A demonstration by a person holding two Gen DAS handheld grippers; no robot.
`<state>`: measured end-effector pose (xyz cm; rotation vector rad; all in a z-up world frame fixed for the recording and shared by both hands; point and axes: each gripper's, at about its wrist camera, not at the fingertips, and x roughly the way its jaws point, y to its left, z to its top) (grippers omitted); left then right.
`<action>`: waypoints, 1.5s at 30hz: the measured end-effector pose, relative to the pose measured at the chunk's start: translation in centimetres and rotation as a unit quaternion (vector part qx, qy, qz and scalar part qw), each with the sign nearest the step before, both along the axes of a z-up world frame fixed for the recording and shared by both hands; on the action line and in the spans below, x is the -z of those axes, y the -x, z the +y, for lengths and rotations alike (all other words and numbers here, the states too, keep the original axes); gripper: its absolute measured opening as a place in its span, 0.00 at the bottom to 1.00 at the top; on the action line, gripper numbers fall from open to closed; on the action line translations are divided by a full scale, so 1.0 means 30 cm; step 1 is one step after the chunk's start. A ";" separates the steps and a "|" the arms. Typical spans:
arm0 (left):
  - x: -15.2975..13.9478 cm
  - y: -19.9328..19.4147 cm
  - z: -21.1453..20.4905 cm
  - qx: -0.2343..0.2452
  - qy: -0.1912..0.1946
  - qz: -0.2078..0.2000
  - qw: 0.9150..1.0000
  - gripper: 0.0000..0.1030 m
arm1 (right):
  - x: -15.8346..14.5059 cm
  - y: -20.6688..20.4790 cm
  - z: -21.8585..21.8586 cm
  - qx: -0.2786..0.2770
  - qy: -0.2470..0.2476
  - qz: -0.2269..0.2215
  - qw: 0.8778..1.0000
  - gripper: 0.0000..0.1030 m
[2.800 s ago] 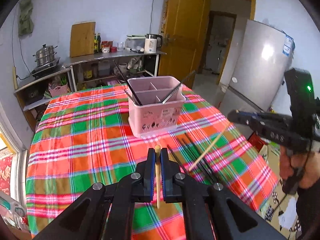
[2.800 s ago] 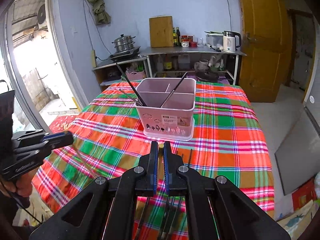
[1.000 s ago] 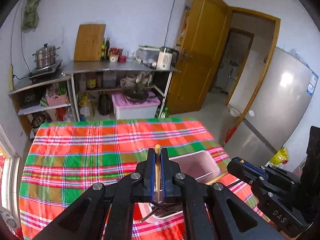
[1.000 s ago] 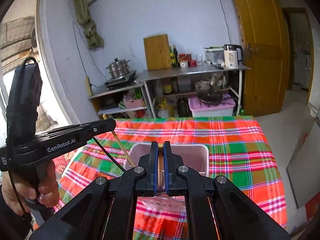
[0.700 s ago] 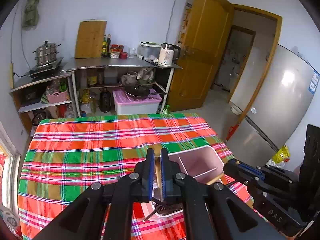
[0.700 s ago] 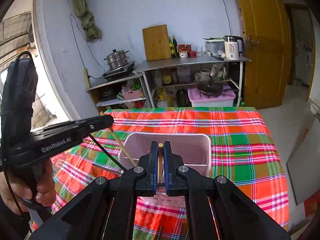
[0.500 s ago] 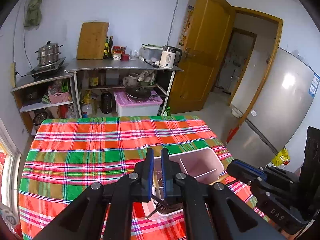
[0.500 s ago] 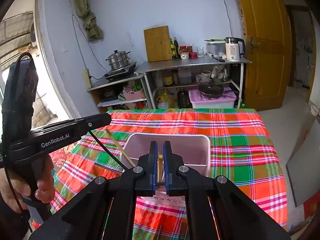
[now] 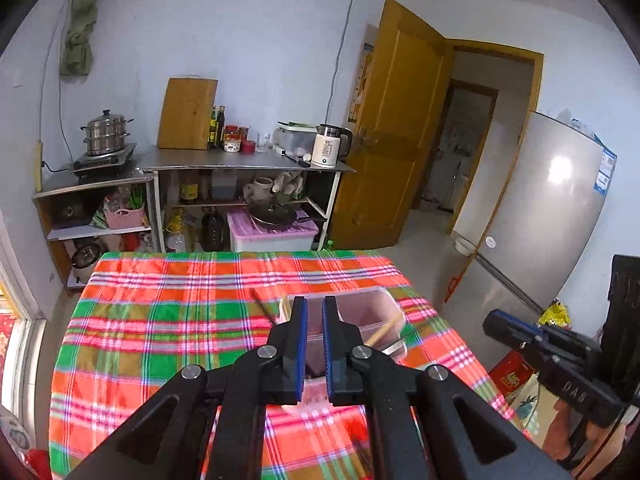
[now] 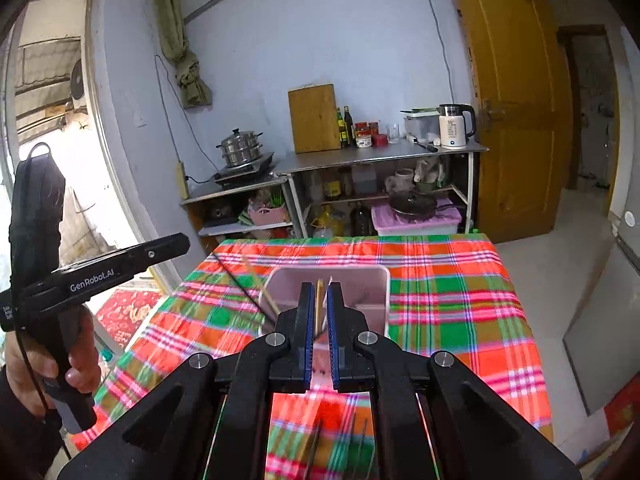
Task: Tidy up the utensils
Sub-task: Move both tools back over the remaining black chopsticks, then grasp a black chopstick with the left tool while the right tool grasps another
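step in hand, by the look of it: dropping chopsticks into the pink holder (image 9: 374, 298) standing on the plaid surface (image 9: 180, 320). left claw (image 9: 312, 304) pressed nearly together, nothing in the slit. right claw (image 10: 319, 292) likewise narrow, with a wooden chopstick (image 10: 319, 306) showing in the gap; hard to tell whether pinched or already standing in the holder behind. next, probably: back to the loose sticks (image 10: 316, 444) on the near surface, blurred and cut off by the claw arms.

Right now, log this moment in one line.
left tongs shut, empty | right tongs shut, empty | wooden chopsticks standing in pink holder
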<state>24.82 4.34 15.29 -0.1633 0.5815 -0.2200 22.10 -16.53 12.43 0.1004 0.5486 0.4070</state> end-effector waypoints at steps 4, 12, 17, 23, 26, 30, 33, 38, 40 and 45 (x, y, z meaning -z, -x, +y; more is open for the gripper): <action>0.047 0.117 -0.020 0.005 0.005 0.004 1.000 0.06 | 0.030 0.089 -0.027 0.003 0.004 0.001 1.000 0.06; 0.150 0.315 -0.076 0.007 0.004 0.002 1.000 0.06 | 0.122 0.242 -0.068 0.014 0.015 0.010 1.000 0.06; 0.218 0.407 -0.097 0.008 0.007 0.012 1.000 0.06 | 0.179 0.325 -0.081 0.017 0.024 0.017 0.999 0.06; 0.278 0.505 -0.129 0.016 -0.004 0.023 1.000 0.06 | 0.237 0.414 -0.100 0.022 0.027 0.026 0.999 0.06; 0.303 0.556 -0.136 0.022 -0.006 0.022 0.999 0.06 | 0.265 0.459 -0.112 0.023 0.024 0.030 0.999 0.07; 0.334 0.608 -0.161 0.028 -0.007 0.027 0.999 0.06 | 0.300 0.503 -0.120 0.026 0.023 0.039 0.999 0.07; 0.359 0.635 -0.178 0.036 -0.008 0.030 0.999 0.06 | 0.332 0.532 -0.120 0.027 0.033 0.044 0.998 0.07; 0.377 0.627 -0.189 0.040 -0.004 0.038 0.998 0.06 | 0.367 0.539 -0.127 0.027 0.037 0.053 0.998 0.07; 0.382 0.620 -0.190 0.043 -0.002 0.040 0.998 0.06 | 0.373 0.540 -0.133 0.030 0.034 0.053 0.998 0.07; 0.413 0.580 -0.207 0.039 -0.009 0.052 0.998 0.14 | 0.379 0.515 -0.140 0.033 0.033 0.054 0.997 0.07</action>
